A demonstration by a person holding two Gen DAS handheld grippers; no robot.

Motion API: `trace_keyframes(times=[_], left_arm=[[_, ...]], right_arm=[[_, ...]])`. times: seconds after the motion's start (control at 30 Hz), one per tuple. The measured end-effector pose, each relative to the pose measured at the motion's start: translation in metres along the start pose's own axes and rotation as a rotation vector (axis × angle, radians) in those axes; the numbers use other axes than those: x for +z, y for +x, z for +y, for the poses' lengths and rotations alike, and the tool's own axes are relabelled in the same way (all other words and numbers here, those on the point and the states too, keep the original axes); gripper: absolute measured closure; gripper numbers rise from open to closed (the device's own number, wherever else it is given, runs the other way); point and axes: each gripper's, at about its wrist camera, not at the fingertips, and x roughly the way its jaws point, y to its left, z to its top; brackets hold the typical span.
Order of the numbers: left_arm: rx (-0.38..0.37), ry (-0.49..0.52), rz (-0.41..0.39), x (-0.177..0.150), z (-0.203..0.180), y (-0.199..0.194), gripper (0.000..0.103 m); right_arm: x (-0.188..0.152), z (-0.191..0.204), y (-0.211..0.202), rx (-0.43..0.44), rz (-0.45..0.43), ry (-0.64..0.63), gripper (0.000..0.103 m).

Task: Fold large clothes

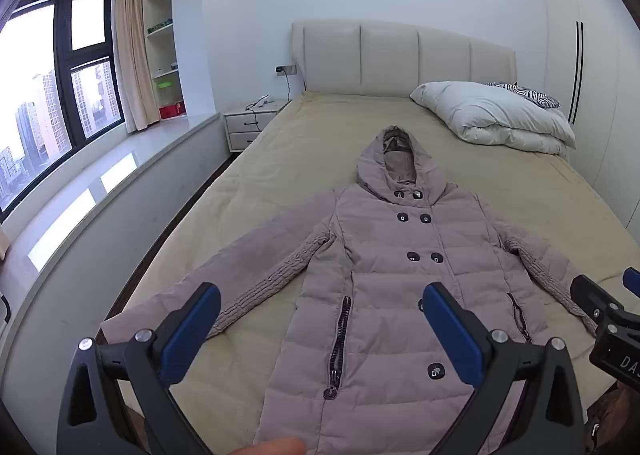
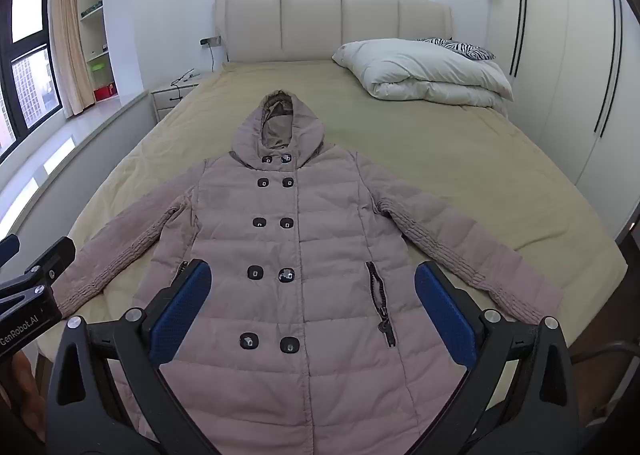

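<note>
A long mauve hooded puffer coat [image 1: 384, 267] lies flat and face up on the bed [image 1: 312, 127], buttoned, sleeves spread to both sides, hood toward the headboard. It also shows in the right wrist view [image 2: 320, 239]. My left gripper [image 1: 320, 315] is open and empty, held above the coat's lower left part, near its left sleeve [image 1: 224, 275]. My right gripper [image 2: 312, 291] is open and empty above the coat's lower middle. The right gripper's edge shows in the left wrist view [image 1: 608, 311], and the left gripper's edge shows in the right wrist view [image 2: 36, 279].
A folded white duvet [image 2: 424, 71] and a zebra-print pillow [image 2: 460, 47] lie at the bed's far right by the headboard [image 2: 332, 23]. A nightstand [image 1: 252, 123] and window ledge [image 1: 100, 183] are to the left. Wardrobe doors [image 2: 560, 55] stand to the right.
</note>
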Motion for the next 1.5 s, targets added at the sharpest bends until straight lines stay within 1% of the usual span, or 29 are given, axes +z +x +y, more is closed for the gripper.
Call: trace_keyframes(times=[0.1, 0.13, 0.23, 1.5], left_arm=[[0.004, -0.009, -0.012, -0.0003, 0.0006, -0.0011, 0.000], [-0.001, -0.002, -0.001, 0.0000, 0.0001, -0.0002, 0.000], [-0.002, -0.007, 0.000, -0.0001, 0.0005, -0.0001, 0.000], [0.000, -0.006, 0.002, 0.0001, 0.0013, 0.0000, 0.000]], right_arm=[[-0.0001, -0.0007, -0.0003, 0.002, -0.005, 0.001, 0.000], [-0.0001, -0.0003, 0.0000, -0.003, -0.002, -0.003, 0.000], [-0.0003, 0.0001, 0.0004, -0.007, -0.002, -0.008, 0.000], [-0.0026, 0.0001, 0.0052, -0.001, 0.008, -0.004, 0.000]])
